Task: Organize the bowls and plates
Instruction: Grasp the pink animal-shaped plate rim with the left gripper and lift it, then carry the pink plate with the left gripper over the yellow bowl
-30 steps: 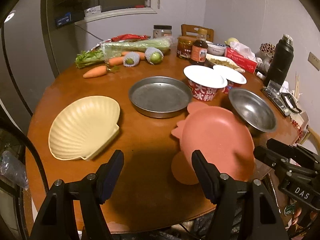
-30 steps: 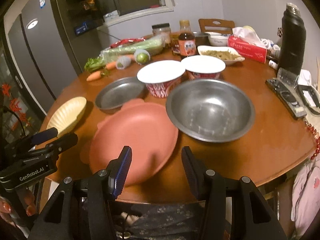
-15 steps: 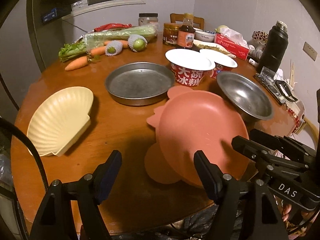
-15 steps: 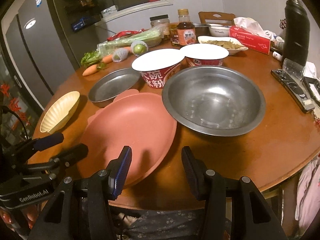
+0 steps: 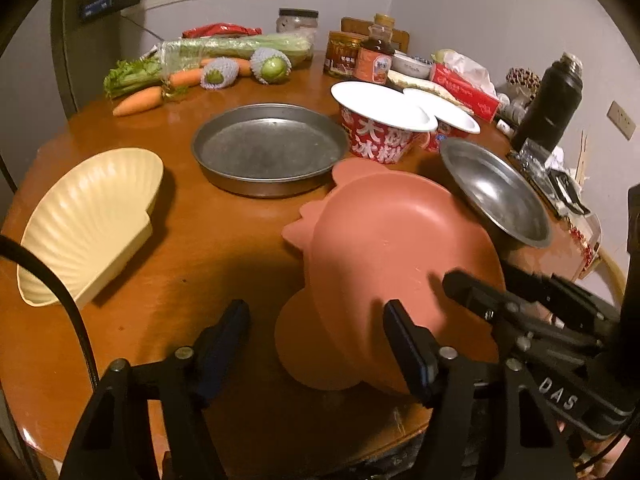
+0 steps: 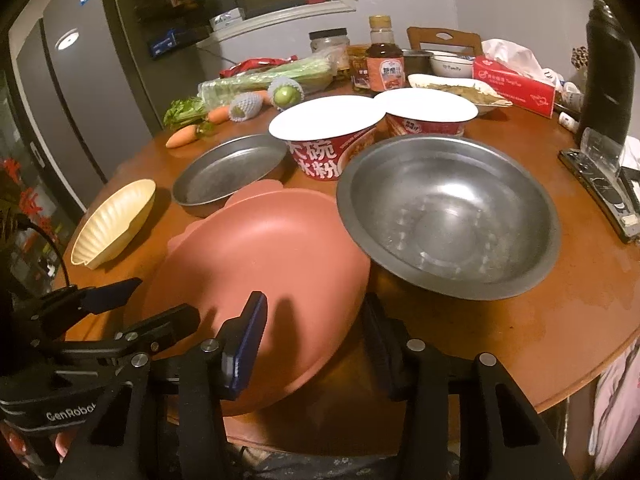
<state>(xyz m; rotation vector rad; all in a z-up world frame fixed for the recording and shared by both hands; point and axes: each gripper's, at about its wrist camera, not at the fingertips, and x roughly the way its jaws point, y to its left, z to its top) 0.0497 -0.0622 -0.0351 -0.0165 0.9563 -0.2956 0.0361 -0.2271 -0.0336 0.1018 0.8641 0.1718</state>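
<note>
A pink fish-shaped plate (image 5: 400, 248) (image 6: 260, 256) lies at the near edge of the round wooden table (image 5: 208, 248). My left gripper (image 5: 316, 344) straddles its near tail end; the jaws are closing and the pads stand apart from the plate. My right gripper (image 6: 314, 336) straddles the plate's near rim, one finger over the inside and one outside, jaws closing and not pressing. A yellow shell plate (image 5: 92, 228) (image 6: 116, 220) lies to the left. Beyond are a flat steel pan (image 5: 268, 148) (image 6: 228, 168) and a steel bowl (image 5: 496, 192) (image 6: 448, 216).
Two lidded red noodle bowls (image 6: 324, 144) stand behind the pink plate. Carrots and celery (image 5: 200, 64), jars, a sauce bottle (image 6: 384, 60) and a tissue box (image 6: 516, 84) crowd the far side. A black flask (image 6: 608, 72) and a flat device (image 6: 600, 184) sit at the right.
Both grippers have sunk and come closer to the pink plate, so its near rim now lies between each pair of fingers. Both pairs of jaws have narrowed.
</note>
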